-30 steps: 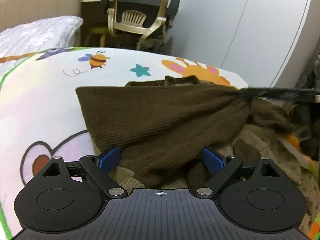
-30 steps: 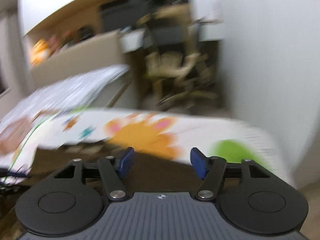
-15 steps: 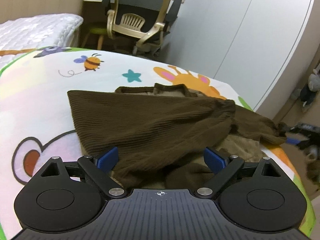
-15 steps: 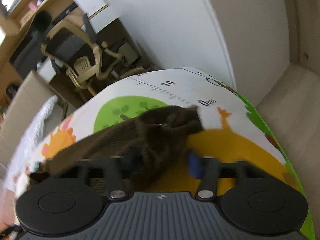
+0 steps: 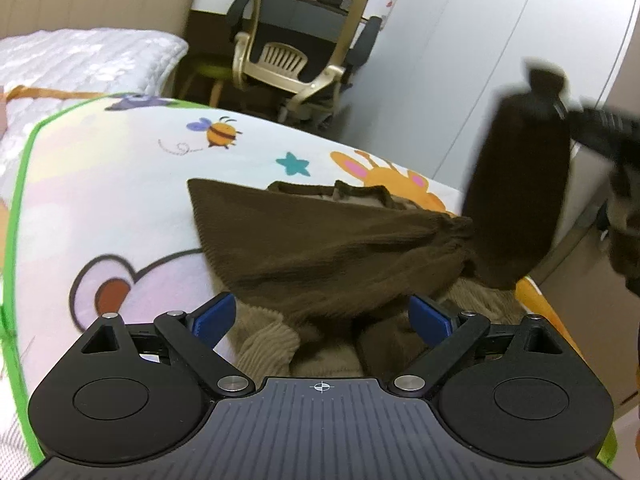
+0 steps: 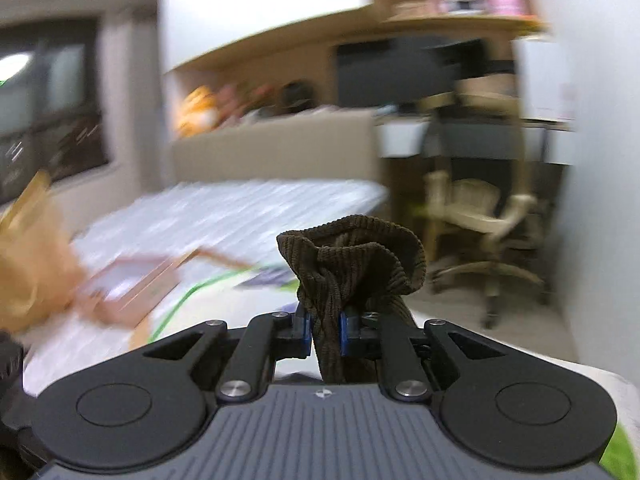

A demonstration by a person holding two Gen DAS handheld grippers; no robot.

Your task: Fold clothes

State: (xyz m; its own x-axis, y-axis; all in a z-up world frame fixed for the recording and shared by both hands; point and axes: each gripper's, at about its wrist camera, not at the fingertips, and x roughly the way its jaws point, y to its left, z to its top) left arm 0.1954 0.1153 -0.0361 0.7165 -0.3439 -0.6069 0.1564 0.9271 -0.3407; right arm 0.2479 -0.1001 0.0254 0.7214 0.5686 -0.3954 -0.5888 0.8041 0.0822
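Looking along your left gripper (image 5: 322, 318), you see its blue pads (image 5: 212, 316) standing wide apart with nothing between them, hovering just above the near edge of the brown ribbed sweater (image 5: 320, 248). The sweater lies crumpled on the cartoon play mat (image 5: 120, 184), with its body spread toward the left and its neckline (image 5: 332, 192) showing at the far side, beside the orange giraffe print (image 5: 400, 184). One sleeve (image 5: 516, 200) rises steeply off the mat at the right, blurred, and its cuff end meets the black shape of your right gripper (image 5: 592, 124) near the upper right. Beyond the mat stand a beige office chair (image 5: 304, 56) and, to the left, a quilted white bed (image 5: 80, 60) with a tan headboard.

Turning to the right wrist view, your right gripper (image 6: 324, 334) has its blue pads (image 6: 305, 330) drawn together and clamped on the sleeve cuff (image 6: 352, 260), which bunches up above the fingers in a rounded fold of ribbed brown fabric. The rest of the sleeve drops out of sight below the fingers. The background is heavily smeared: you can make out the bed (image 6: 224, 216), the green border of the play mat (image 6: 188, 296), the office chair (image 6: 480, 216) at the right, and an orange-tan blur (image 6: 32, 256) at the left edge that cannot be identified.
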